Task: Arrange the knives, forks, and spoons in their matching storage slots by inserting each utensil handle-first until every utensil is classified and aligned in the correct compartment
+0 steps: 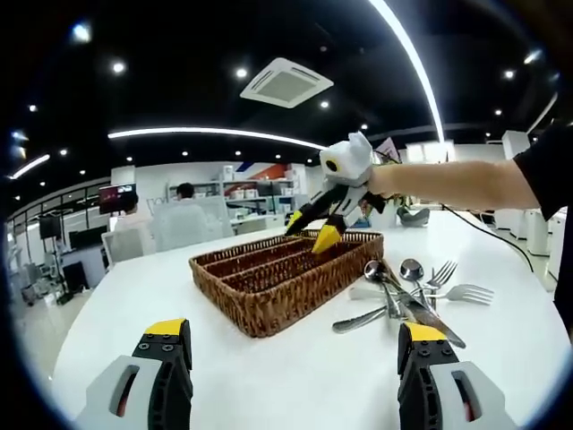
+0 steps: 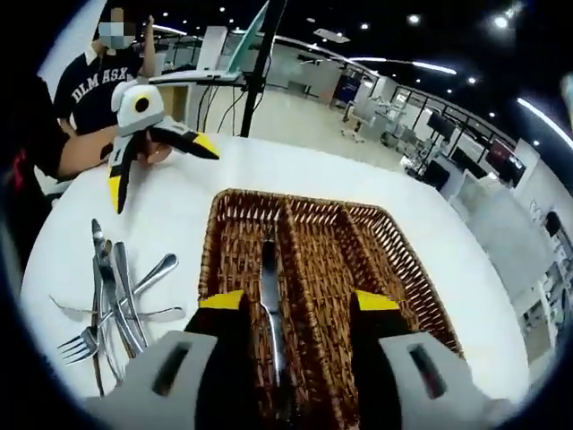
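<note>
Basket (image 2: 385, 260): wicker, three slots; one knife (image 2: 269, 296) in left slot.
Table (image 2: 179, 215): loose cutlery (image 2: 116, 300).
Right gripper (image 2: 295, 305): jaws apart, empty.
Left gripper (image 1: 291, 345): jaws apart, empty.

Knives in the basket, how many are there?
1: a silver metal knife lies in the left slot of the brown woven wicker basket. The right claw may hide its lower end.

One wicker basket (image 2: 394, 269) sits on the table, divided into three long compartments. One knife (image 2: 269, 296) lies inside it. On the table beside it lies a heap of loose cutlery (image 2: 116, 305): at least two forks (image 1: 452, 285), two spoons (image 1: 394, 279) and about two more knives, overlapping too much for a sure count.
</note>
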`<state>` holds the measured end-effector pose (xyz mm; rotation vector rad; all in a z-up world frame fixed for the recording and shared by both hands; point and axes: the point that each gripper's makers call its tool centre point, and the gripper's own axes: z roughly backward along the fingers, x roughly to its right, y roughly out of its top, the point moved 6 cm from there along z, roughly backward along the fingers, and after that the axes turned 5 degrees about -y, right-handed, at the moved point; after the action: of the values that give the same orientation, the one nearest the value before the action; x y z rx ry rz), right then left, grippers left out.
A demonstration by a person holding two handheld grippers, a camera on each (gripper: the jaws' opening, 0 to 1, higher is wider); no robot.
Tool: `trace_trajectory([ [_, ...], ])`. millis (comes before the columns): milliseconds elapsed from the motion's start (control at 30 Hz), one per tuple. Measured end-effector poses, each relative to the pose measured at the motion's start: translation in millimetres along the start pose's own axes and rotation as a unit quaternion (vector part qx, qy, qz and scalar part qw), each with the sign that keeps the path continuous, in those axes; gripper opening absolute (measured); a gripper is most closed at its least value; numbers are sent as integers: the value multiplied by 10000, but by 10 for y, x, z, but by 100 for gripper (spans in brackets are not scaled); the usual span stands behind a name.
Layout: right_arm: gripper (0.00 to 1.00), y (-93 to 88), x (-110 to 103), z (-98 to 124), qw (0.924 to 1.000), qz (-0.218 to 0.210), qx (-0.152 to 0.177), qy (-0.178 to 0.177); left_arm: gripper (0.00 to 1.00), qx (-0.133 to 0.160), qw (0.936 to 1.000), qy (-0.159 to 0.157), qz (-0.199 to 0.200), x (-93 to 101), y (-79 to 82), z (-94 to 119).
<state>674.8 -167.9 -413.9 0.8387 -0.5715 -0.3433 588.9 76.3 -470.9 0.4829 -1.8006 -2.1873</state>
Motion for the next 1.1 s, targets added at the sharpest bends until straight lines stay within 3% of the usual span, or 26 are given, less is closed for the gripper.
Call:
trace_trajectory([
  [67, 67, -27, 4, 66, 9997, -152, 95, -188, 100, 1, 10000, -3, -6, 6, 1, -7],
  [167, 86, -101, -80, 129, 9995, -213, 149, -187, 100, 0, 10000, 2, -6, 8, -3, -17],
  [267, 98, -145, -212, 170, 9990, -299, 184, -284, 100, -4, 10000, 2, 3, 14, -10, -25],
  [433, 99, -149, -242, 278, 9929, -593, 593, -847, 100, 132, 9998, -15, 113, 23, 14, -26],
  [600, 99, -212, -312, 451, 9811, -968, 1106, -1259, 100, 161, 9998, 16, 135, 18, 6, -19],
  [1000, 99, -609, -596, 903, 9600, -1492, 1471, -1860, 100, 255, 9997, 27, 25, 63, 44, -44],
  [1100, 99, -674, -677, 996, 9584, -1483, 1483, -1938, 100, 275, 9996, 17, 27, 66, 50, -47],
])
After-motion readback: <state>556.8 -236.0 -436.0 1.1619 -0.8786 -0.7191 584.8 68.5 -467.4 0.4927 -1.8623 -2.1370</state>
